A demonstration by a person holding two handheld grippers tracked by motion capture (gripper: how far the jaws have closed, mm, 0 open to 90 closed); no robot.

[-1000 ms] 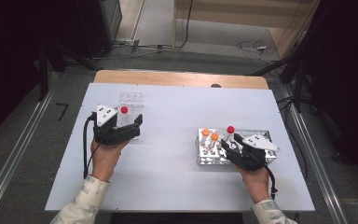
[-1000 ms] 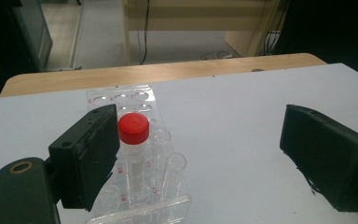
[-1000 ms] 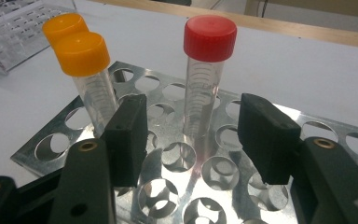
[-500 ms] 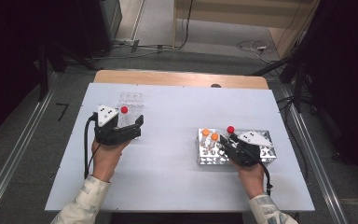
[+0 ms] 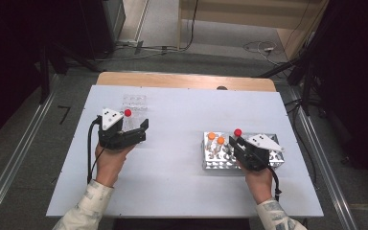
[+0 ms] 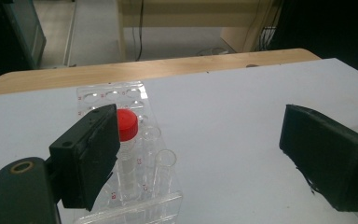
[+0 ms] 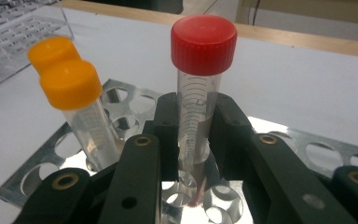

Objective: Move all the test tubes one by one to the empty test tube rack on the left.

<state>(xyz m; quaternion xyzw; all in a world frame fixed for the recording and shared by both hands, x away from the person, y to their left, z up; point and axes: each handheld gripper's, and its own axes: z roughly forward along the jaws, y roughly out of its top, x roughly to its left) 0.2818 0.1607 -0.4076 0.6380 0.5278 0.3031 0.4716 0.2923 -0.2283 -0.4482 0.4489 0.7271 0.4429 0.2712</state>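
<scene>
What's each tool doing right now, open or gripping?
Left tool: open, holding nothing, beside the clear rack.
Right tool: shut on the red-capped tube over the metal rack.

Open table [image 5: 182, 158] between racks, orange-capped tubes [image 5: 216, 140] crowd right claw [image 5: 236, 142]

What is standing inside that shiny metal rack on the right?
In the metal rack stand two orange-capped tubes; the right gripper is shut on a red-capped tube. Its jaws and the rack cover that tube's foot.
</scene>
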